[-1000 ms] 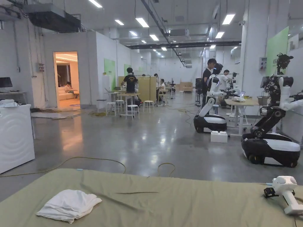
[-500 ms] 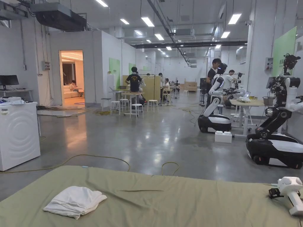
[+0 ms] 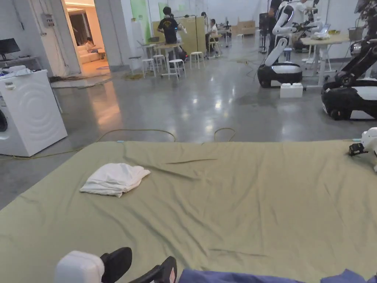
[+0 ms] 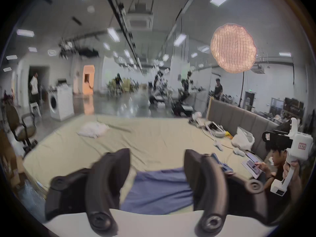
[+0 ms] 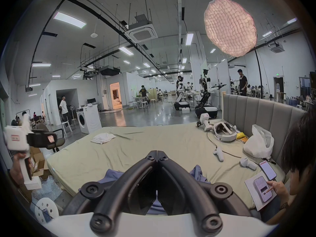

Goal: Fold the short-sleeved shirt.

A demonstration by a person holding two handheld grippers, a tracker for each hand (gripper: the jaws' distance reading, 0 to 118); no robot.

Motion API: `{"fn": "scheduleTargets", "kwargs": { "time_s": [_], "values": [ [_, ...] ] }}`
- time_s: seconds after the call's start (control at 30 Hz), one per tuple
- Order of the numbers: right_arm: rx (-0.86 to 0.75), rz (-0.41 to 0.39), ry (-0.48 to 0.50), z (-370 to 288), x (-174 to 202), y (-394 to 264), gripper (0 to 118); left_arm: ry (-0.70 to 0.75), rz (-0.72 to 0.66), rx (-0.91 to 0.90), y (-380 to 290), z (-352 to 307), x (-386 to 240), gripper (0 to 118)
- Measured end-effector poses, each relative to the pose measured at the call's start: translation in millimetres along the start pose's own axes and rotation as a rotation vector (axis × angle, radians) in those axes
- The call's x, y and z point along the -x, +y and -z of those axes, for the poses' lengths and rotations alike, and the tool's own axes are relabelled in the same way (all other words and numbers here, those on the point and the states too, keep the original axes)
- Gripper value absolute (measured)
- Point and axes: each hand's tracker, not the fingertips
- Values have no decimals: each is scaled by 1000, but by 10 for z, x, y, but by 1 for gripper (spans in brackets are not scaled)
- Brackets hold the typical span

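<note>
A wide bed covered in a wrinkled olive-green sheet carries everything here. The blue short-sleeved shirt lies crumpled at the near edge of the bed, just in front of the person; the head view catches it as a blue strip along the bottom of the picture.

The left gripper, white-bodied with curved black fingers, hangs over the near edge with its fingers spread wide, the blue cloth showing in the gap between them and nothing held. In the head view it sits at the bottom left, just beside the shirt's left end.

The right gripper has its black fingers pressed together at the tips, with nothing between them, above the blue shirt, which spreads to either side beneath it.

A small folded white cloth lies well apart from the shirt, toward the far left of the bed. At the far right side rest a white headset, two white hand controllers and a white plastic bag, near a grey padded headboard. Another person sits at the right edge, a hand touching a phone.
</note>
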Motion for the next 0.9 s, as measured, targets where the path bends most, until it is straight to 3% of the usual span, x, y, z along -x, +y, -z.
{"fn": "scheduleTargets", "kwargs": {
  "time_s": [0.27, 0.47, 0.6, 0.8, 0.9],
  "values": [
    [113, 31, -73, 180, -286, -276, 0, -49, -110, 385, -262, 2365, 579, 76],
    [183, 84, -155, 254, -596, -466, 0, 61, -103, 683, -558, 3796, 784, 72],
    [231, 85, -212, 267, -723, -569, 0, 93, -33, 779, -718, 3991, 614, 42],
    [281, 69, -206, 350, -753, -672, 0, 132, 15, 767, -908, 4009, 483, 42],
    [283, 60, -186, 470, -785, -665, 0, 147, 52, 780, -954, 4110, 439, 31]
  ]
}}
